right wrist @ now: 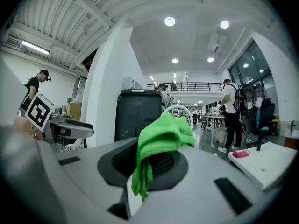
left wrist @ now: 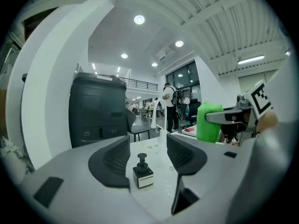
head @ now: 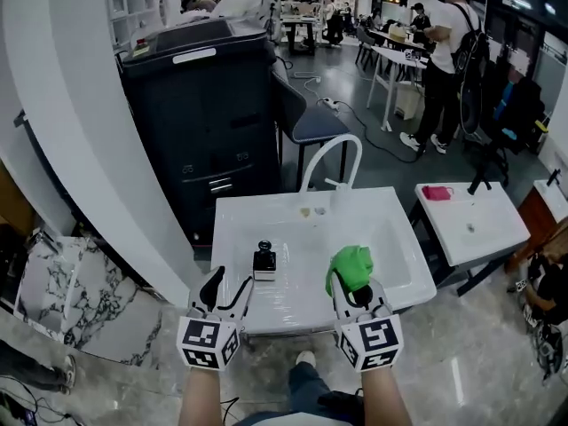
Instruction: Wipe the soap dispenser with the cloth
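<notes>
A small black soap dispenser (head: 264, 261) with a pump top and a white label stands on the white sink unit (head: 232, 238), near its left front. My left gripper (head: 229, 293) is open just in front of it; in the left gripper view the dispenser (left wrist: 142, 172) stands between and beyond the spread jaws, untouched. My right gripper (head: 353, 298) is shut on a bright green cloth (head: 351, 267), held over the sink's right front. In the right gripper view the cloth (right wrist: 159, 146) bunches above the jaws and hangs down between them. The left gripper view shows the cloth (left wrist: 208, 122) at its right.
A white arched faucet (head: 330, 161) rises at the back of the sink. A large black printer cabinet (head: 202, 122) stands behind, a white pillar (head: 80, 131) to the left. Another white table (head: 470, 224) with a pink item (head: 436, 193) is at the right. People stand further off.
</notes>
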{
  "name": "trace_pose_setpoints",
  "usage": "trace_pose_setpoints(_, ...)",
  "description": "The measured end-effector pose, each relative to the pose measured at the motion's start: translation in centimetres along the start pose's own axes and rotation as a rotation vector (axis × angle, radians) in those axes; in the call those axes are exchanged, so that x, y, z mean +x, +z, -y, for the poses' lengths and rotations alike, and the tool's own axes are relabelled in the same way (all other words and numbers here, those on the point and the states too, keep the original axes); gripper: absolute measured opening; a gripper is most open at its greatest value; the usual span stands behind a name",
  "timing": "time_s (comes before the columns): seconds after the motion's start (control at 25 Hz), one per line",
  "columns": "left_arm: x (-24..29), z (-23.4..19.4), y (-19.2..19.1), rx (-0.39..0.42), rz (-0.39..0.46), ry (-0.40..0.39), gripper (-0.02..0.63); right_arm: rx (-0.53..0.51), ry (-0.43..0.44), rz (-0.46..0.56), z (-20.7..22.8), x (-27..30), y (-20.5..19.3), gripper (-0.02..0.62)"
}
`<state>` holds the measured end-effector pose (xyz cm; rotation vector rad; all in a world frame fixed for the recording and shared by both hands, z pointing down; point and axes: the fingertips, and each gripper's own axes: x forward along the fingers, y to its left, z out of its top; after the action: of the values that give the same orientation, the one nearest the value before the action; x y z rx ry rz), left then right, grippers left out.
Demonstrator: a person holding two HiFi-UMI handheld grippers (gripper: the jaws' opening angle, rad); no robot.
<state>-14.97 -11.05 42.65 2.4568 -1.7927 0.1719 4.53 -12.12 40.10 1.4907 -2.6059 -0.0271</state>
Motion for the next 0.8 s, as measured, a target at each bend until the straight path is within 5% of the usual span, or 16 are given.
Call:
trace_pose_setpoints(0.36,12.0,-1.1,-4.6,-0.023,-0.167,0.01,0.276,0.025,0.066,-0.071,7.0,9.3,-2.2,0.046)
trace_pose_setpoints(0.8,18.4,-0.8,-13.6,-0.016,-0.345,-0.056,0.29,0.063,0.101,-0.253,7.2,13.0,-8.8,0.046)
